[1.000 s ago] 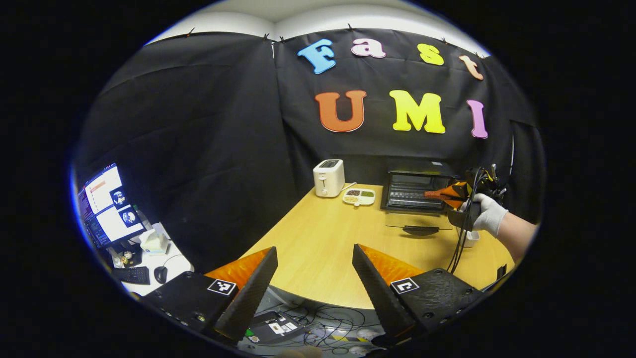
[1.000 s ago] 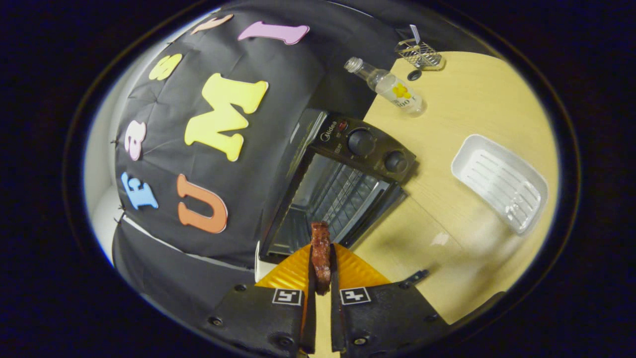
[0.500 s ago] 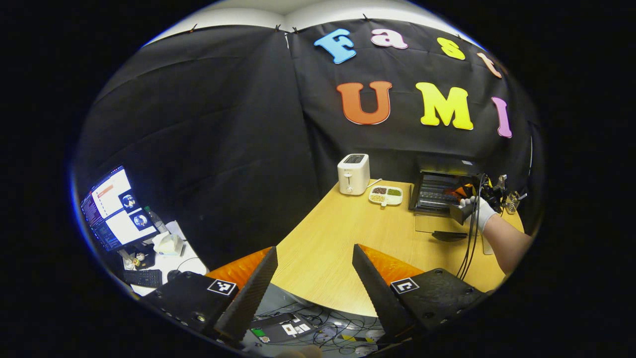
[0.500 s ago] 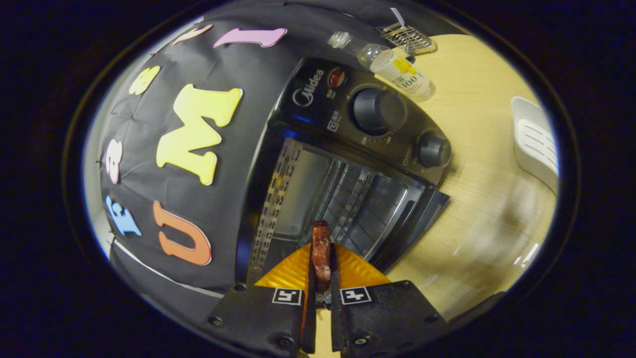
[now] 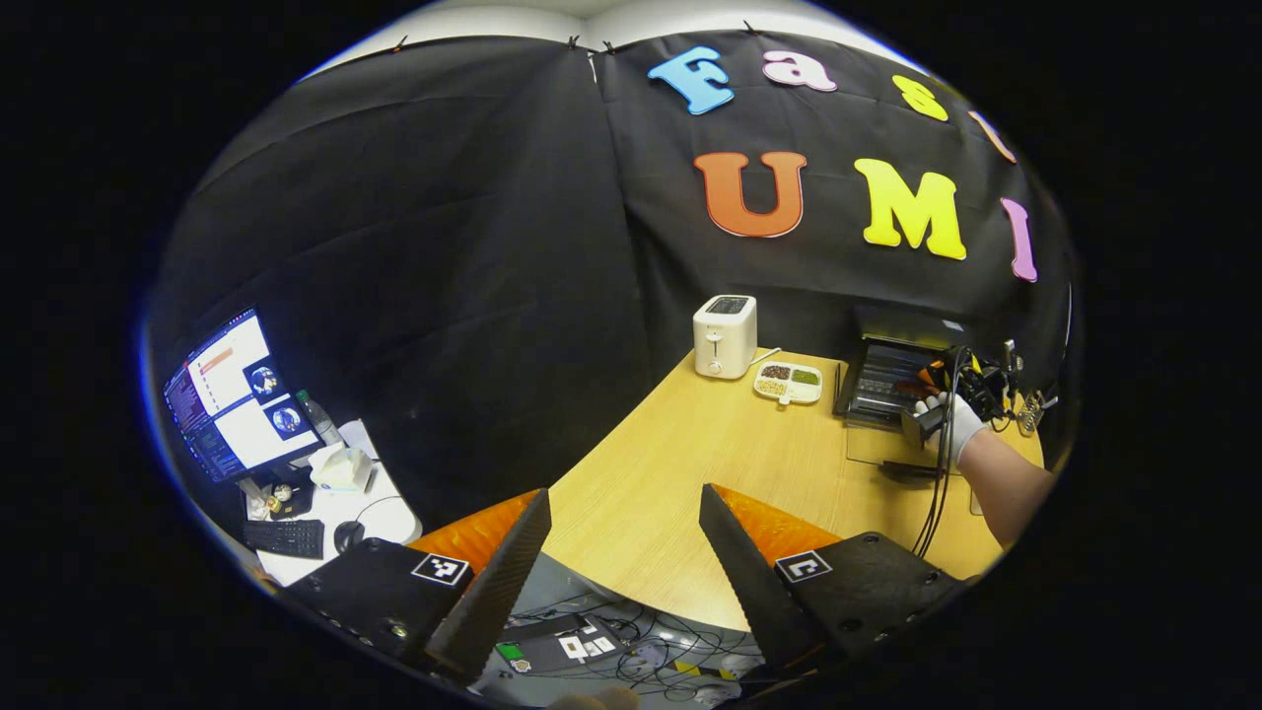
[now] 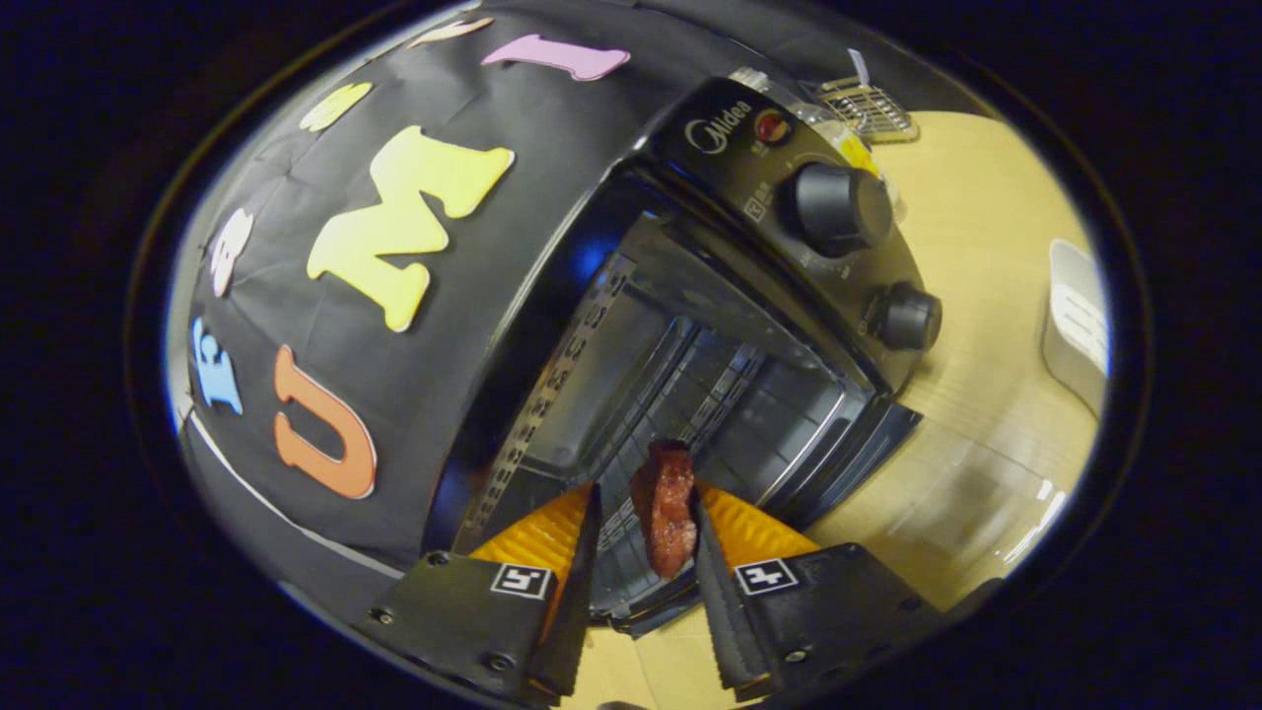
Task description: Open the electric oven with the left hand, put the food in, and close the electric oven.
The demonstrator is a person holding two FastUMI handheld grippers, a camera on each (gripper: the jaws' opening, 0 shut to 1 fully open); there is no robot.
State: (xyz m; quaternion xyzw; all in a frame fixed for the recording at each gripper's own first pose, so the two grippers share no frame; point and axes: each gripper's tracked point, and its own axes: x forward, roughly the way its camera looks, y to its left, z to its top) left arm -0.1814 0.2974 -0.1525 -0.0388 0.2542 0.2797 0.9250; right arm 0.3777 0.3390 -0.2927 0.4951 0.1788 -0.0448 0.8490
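Holding right gripper point(image 6: 641, 537) at oven point(image 6: 710, 325) mouth, fingers parted, meat point(image 6: 667, 505) leaning on one finger, not pinched. Left gripper point(image 5: 623, 537) idling wide open, empty. Worrying meat sticking to finger, dropping on door instead of rack.

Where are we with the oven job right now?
Done: black electric oven stands open. In hand: right gripper has parted its fingers at the oven mouth, the reddish-brown piece of food resting against one finger. Left: clear the gripper; the open left gripper must shut the door.
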